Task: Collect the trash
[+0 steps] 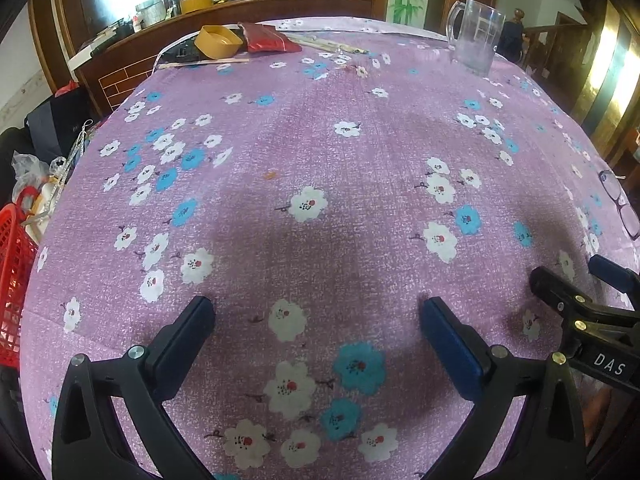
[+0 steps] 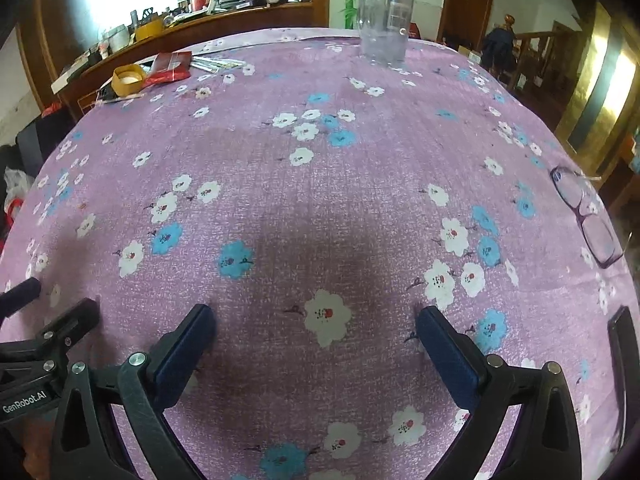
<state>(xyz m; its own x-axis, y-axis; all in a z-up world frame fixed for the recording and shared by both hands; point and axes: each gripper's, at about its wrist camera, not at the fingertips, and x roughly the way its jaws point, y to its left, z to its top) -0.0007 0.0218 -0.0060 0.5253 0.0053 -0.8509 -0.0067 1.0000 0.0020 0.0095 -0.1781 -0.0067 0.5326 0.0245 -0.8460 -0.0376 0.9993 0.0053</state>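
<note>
Trash: a crumpled shiny red foil wrapper, a squat round yellow plastic tub and thin pale wooden sticks lay clustered at the far left edge of the desk, which was covered in a purple cloth printed with white and blue flowers.
Landmark: a tall clear glass mug stood at the far right edge; all the trash lay well to its left, well apart from it.
Risk, reach: both tools were near the front edge, far from the trash; a long stretch across could have dragged the loose cloth and rocked the mug.
Risk, sticks: thin and flat on cloth, they would probably have slipped from wide pads or snagged fabric.
Risk, glasses: a pair of purple-framed spectacles, right of and nearer than the mug, could have been swept off by the right arm.
Left gripper: fingers spread wide, nothing between them, above bare cloth.
Right gripper: fingers spread wide, empty, touching nothing.
</note>
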